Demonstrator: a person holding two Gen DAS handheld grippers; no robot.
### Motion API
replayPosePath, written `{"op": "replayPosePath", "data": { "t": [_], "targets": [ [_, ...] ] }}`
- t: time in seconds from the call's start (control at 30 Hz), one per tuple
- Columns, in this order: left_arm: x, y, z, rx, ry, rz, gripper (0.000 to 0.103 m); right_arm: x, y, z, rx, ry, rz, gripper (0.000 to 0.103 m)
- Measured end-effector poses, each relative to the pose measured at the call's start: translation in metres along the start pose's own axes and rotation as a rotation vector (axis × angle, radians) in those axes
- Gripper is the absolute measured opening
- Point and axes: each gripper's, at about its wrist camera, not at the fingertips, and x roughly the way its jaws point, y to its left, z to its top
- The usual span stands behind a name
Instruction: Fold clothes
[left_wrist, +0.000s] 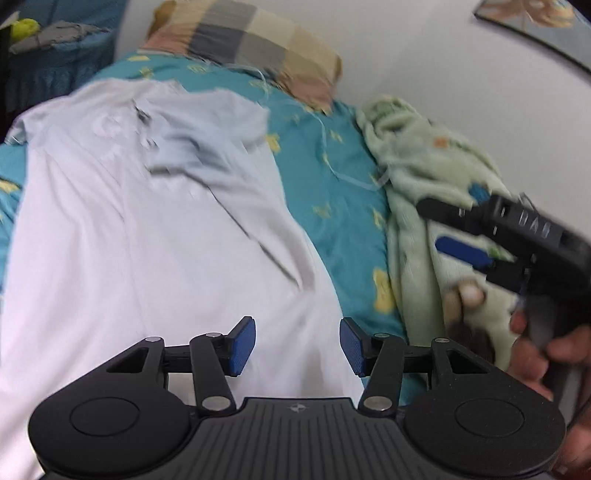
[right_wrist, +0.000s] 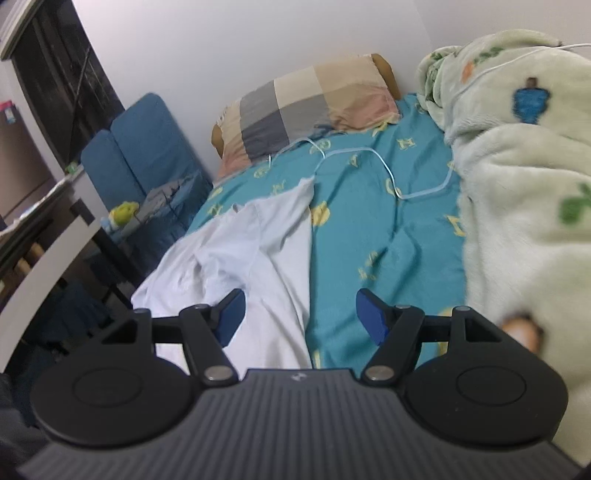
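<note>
Shirt pale, rumpled, spread flat on teal bedsheet.

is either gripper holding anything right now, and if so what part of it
Nothing is held. The left gripper is open above the white shirt, and the right gripper is open over the bed, with nothing between its pads.

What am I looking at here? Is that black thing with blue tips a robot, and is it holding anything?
No robot: a person holds a hand-operated gripper in each hand, each with a camera looking along its two blue-padded fingers. One picture is from the left gripper, the other from the right gripper. The left view also shows the right gripper from the side, in the person's hand. Both look at a bed with a teal sheet. A white shirt lies spread on it, beside a green blanket, a checked pillow and a thin cable. Both grippers are open and hold nothing.
</note>
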Motion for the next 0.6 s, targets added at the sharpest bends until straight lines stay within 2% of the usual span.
{"op": "replayPosePath", "data": {
  "t": [0.1,0.17,0.23,0.37,0.4,0.53,0.57,0.6],
  "targets": [
    [0.018,-0.003,-0.015,0.045,0.052,0.023,0.049,-0.019,-0.012,-0.021,0.044,0.054,-0.007,0.069],
    [0.033,0.005,-0.016,0.042,0.102,0.055,0.033,-0.024,-0.024,-0.040,0.090,0.118,-0.026,0.069],
    [0.047,0.018,-0.014,0.012,0.158,0.088,0.004,-0.022,-0.035,-0.056,0.150,0.192,-0.041,0.069],
    [0.039,0.042,-0.017,-0.053,0.189,0.145,0.000,-0.008,-0.027,-0.064,0.149,0.290,-0.003,0.069],
    [0.034,0.047,-0.018,-0.062,0.190,0.163,0.000,-0.002,-0.022,-0.067,0.126,0.317,-0.003,0.066],
    [0.018,0.071,-0.020,-0.157,0.198,0.164,0.000,0.019,-0.001,-0.081,0.029,0.452,0.019,0.062],
    [0.015,0.073,-0.021,-0.169,0.194,0.163,0.000,0.022,0.003,-0.084,0.010,0.479,0.012,0.056],
    [0.012,0.075,-0.021,-0.180,0.189,0.157,0.000,0.025,0.007,-0.087,-0.009,0.506,0.005,0.036]
  ]
}}
